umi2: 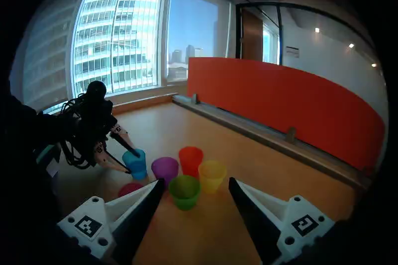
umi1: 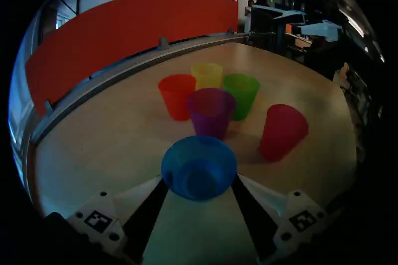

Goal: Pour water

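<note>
Claw states | left claw clamped on blue cup | right claw wide apart, empty | windows: right gripper view

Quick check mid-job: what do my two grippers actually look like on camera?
The left gripper and right gripper match: two white wedge-shaped fingers with black inner faces, each finger carrying a square black-and-white marker ringed by small dark holes. In the right gripper view, the left gripper's body is black, with loops of black cable.
</note>
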A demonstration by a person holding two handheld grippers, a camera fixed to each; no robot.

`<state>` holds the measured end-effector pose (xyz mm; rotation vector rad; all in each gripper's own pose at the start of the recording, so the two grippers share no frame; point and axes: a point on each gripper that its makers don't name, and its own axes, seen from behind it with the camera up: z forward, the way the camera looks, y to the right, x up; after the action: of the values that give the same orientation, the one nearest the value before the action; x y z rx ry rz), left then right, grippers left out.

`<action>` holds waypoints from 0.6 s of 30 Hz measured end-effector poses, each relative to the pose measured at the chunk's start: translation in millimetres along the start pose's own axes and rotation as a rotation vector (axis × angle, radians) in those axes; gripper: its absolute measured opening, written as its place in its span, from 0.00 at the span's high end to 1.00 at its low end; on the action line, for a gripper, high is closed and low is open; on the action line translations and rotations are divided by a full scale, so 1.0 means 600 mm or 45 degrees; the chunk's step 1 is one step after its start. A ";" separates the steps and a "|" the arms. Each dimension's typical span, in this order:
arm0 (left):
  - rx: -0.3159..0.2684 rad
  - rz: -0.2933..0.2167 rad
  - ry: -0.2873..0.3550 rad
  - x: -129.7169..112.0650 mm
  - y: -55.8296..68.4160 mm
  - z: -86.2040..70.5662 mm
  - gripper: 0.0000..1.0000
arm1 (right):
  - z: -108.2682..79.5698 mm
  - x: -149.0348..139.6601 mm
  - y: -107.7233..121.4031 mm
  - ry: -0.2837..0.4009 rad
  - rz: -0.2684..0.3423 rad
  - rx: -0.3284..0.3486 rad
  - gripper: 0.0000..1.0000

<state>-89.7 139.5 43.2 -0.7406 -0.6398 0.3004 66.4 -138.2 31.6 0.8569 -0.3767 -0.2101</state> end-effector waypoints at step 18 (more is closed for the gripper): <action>0.010 -0.023 0.021 0.010 -0.004 0.010 0.13 | 0.003 -0.005 0.002 -0.005 0.006 0.000 0.01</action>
<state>-88.9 143.7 50.6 -0.7289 -0.6295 0.2797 62.9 -137.9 33.1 0.8559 -0.3819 -0.2075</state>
